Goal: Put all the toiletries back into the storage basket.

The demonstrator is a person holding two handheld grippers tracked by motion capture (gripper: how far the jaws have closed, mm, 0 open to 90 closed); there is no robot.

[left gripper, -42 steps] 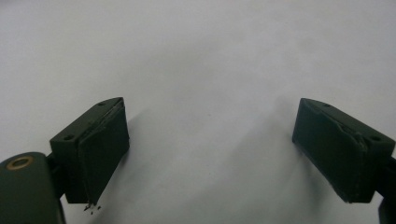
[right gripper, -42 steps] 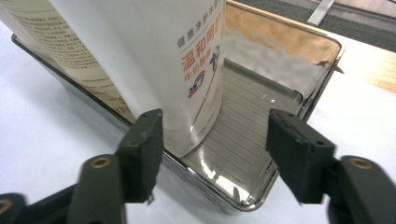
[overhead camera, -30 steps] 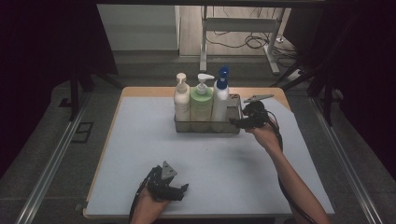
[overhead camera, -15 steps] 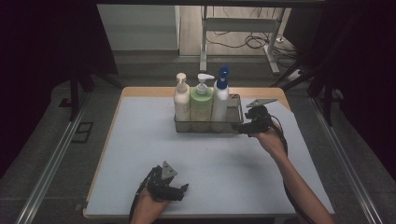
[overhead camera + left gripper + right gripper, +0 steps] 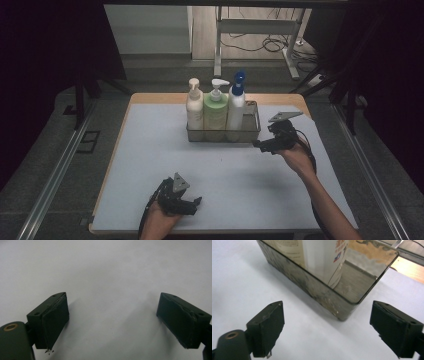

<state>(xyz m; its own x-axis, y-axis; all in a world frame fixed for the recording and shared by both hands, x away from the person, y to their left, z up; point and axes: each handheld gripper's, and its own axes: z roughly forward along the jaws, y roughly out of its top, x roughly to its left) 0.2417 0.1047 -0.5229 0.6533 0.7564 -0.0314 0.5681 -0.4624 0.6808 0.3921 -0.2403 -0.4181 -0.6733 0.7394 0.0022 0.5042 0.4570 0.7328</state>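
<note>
Basket (image 5: 223, 134) of three pump bottles sits at the far middle of the worktop (image 5: 150, 165), on the pale mat, upright and level. Inside it, in a row: a cream bottle (image 5: 194, 106) at the left end, a green bottle (image 5: 216, 109) in the middle, a white bottle with a blue pump (image 5: 236, 102) at the right end. All three stand upright and seated, so the loading looks done, judging from how they sit. Right claw (image 5: 257, 145) is just beside the basket's right near corner, jaws spread wide, nothing between them; in the right gripper view the basket's corner (image 5: 342, 312) lies ahead of the gap, close but not touching either jaw. Left claw (image 5: 196, 202) rests low at the near edge of the worktop, well apart from the basket; the left gripper view shows its jaws wide apart over bare mat, holding nothing. My read: either a grasp of the basket's end is about to be made, or the hand is clear of it; the pictures do not settle which. What may remain is moving the basket itself. Writing: the white bottle (image 5: 324, 257) carries small dark print and a red-and-blue mark near its base, with some red characters above; too cropped and blurred to read. No brand legible on the others.
</note>
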